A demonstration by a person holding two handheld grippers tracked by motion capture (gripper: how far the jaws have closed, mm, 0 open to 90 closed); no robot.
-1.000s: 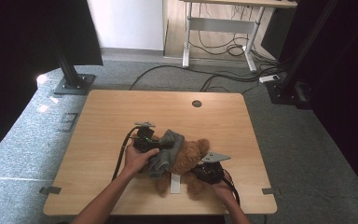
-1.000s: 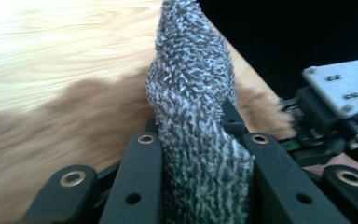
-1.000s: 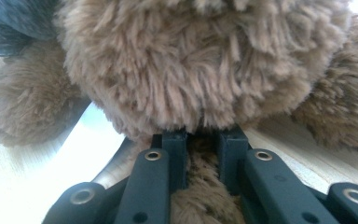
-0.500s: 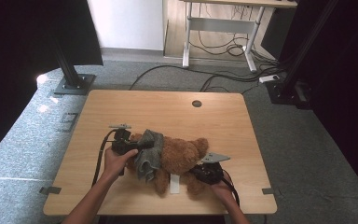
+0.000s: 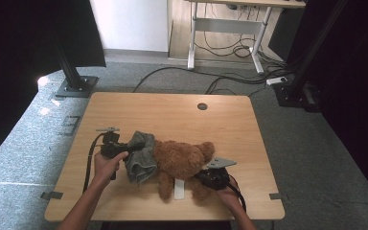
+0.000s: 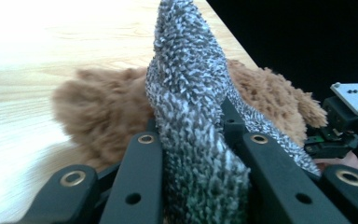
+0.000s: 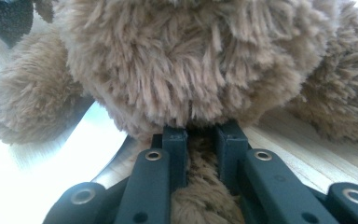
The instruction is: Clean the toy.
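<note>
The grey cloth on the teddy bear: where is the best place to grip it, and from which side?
Grip the grey cloth at its bunched free edge, from the table's left. That end rises clear of the teddy bear, and the left hand-held gripper already pinches it there.

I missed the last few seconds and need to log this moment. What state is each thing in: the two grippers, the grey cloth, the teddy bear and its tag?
Left gripper: shut on the grey cloth.
Right gripper: shut on the teddy bear's fur.
Grey cloth: bunched, draped against the bear.
Teddy bear: lying on the table.
White tag: flat on the table by the bear's leg.
</note>
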